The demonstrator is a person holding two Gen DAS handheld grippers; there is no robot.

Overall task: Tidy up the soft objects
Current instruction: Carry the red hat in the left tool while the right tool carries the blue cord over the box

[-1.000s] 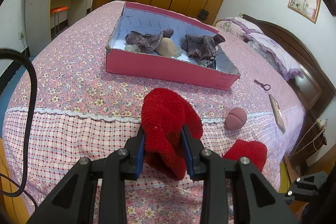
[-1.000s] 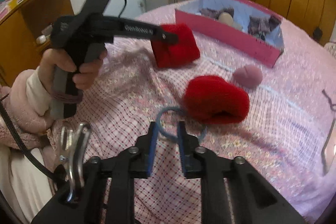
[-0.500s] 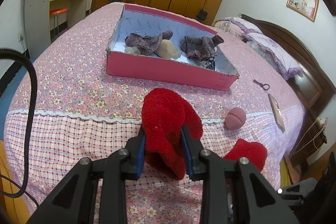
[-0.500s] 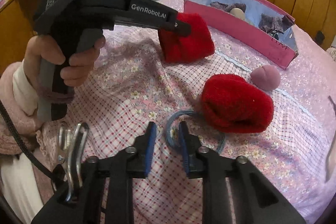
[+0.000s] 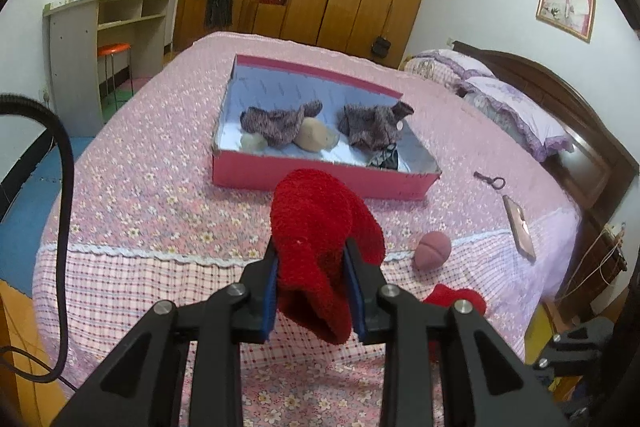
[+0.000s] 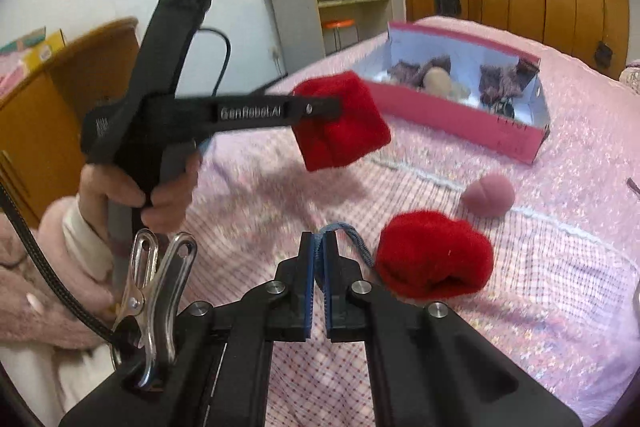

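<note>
**Both grippers loaded, box next**

Left wrist view: the left gripper (image 5: 313, 291) is clamped on a red fluffy sock (image 5: 320, 239), jaws only partly closed because the thick pile fills the gap. The sock hangs above the near edge of the bed (image 5: 132, 195). Farther off lies the pink box (image 5: 320, 179), already holding two grey knitted pieces and a beige pad. A pink sponge (image 5: 433, 249) sits near and right of it.

Right wrist view: the right gripper (image 6: 319, 259) has just been closing and is now pinched tight on a blue elastic band (image 6: 352, 239), which trails off to the right. A second red sock (image 6: 434, 259) lies just right of it (still loose on the bed).

The step looks like carrying the picked items; next, both hands need to travel far to the box and release inside.
</note>
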